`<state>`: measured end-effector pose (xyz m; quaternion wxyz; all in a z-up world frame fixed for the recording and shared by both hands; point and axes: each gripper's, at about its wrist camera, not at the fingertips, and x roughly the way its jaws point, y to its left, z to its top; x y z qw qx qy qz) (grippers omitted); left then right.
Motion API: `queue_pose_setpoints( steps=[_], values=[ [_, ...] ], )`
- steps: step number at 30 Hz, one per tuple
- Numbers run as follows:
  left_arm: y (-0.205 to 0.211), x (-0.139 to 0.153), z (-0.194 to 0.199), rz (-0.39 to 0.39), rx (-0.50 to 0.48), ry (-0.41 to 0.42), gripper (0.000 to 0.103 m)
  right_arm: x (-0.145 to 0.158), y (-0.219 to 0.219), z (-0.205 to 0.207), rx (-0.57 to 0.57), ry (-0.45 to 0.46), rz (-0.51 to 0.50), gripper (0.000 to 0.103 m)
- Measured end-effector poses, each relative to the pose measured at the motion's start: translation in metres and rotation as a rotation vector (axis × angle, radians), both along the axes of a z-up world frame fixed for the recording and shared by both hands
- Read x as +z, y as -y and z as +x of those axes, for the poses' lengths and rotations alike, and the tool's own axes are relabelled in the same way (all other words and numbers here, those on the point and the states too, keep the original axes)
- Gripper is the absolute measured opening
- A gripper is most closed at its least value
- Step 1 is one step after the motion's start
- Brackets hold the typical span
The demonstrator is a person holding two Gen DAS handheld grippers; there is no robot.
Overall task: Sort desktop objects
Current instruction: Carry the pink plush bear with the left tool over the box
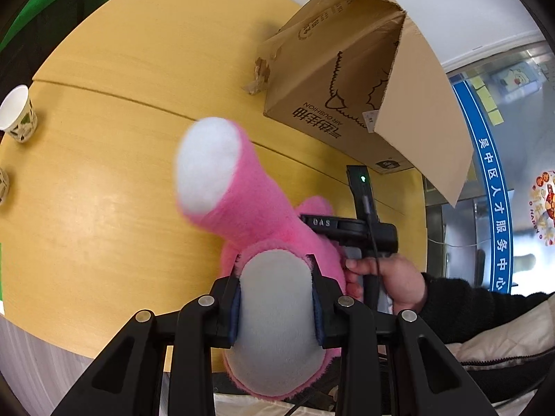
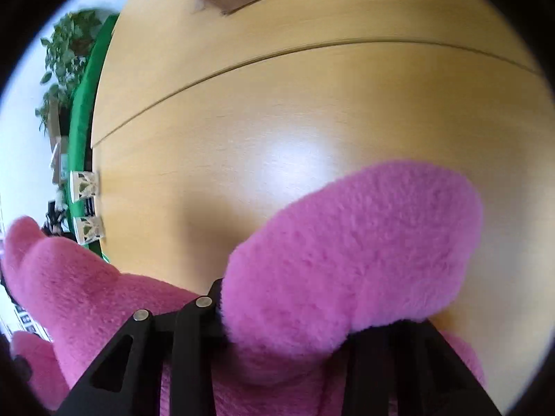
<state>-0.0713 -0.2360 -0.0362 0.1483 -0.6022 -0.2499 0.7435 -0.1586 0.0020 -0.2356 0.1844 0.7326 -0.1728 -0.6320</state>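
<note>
A pink plush toy (image 1: pixel 249 208) with white foot pads is held above the near edge of the yellow wooden table (image 1: pixel 121 156). My left gripper (image 1: pixel 277 298) is shut on one of its feet, whose white sole faces the camera. In the right wrist view my right gripper (image 2: pixel 312 315) is shut on another pink limb of the plush toy (image 2: pixel 353 253), which hides the fingertips. The right gripper's body and the hand holding it also show in the left wrist view (image 1: pixel 364 242), just right of the toy.
An open cardboard box (image 1: pixel 347 86) lies on its side at the table's far right. Paper cups (image 1: pixel 17 114) stand at the table's left edge; they also show in the right wrist view (image 2: pixel 85 183). A green board (image 2: pixel 81 111) and a plant (image 2: pixel 66 52) lie beyond.
</note>
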Motion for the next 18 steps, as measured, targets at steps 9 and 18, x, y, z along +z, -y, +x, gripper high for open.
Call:
queue_pose_setpoints(
  steps=[9, 18],
  values=[
    [-0.058, 0.016, 0.027, 0.048, -0.143, -0.027, 0.032, 0.119, -0.125, 0.065, -0.154, -0.288, -0.147, 0.025],
    [-0.143, 0.139, 0.028, 0.146, -0.306, -0.374, 0.032, 0.335, -0.235, 0.123, -0.279, -0.822, -0.143, 0.025]
  ],
)
